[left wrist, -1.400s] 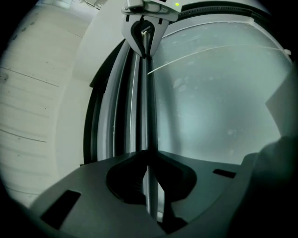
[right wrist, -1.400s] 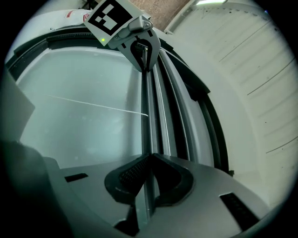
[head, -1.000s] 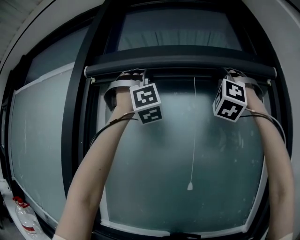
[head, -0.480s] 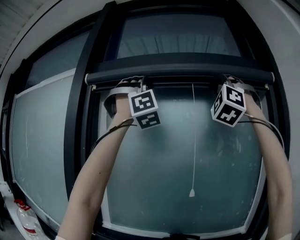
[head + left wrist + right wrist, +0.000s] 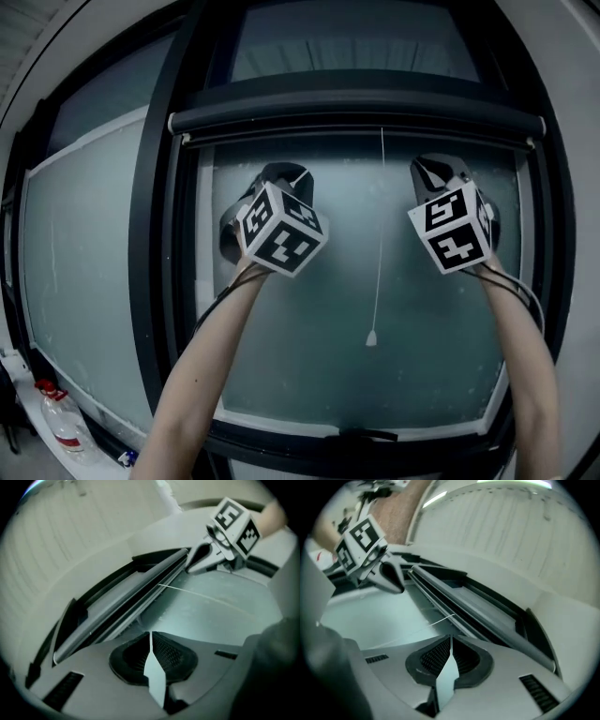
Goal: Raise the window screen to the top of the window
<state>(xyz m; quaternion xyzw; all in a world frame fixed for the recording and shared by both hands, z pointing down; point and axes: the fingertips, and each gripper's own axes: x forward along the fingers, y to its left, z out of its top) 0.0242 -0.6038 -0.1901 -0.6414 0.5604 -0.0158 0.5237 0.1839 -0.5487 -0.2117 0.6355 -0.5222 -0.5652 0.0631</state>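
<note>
Arms raised, left gripper (image 5: 150,635), right gripper (image 5: 450,640) closed, below screen bar (image 5: 356,120)

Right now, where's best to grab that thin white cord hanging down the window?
Just above the small white end knob, probably, from the room side, jaws left and right: the thin white cord hangs straight; the knob would stop slipping.

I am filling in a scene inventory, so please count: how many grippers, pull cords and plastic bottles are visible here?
Grey grippers with black-and-white marker cubes: 2, the left gripper and the right gripper
Thin white pull cord: 1
Clear plastic bottle with red label: 1
Total: 4
</note>
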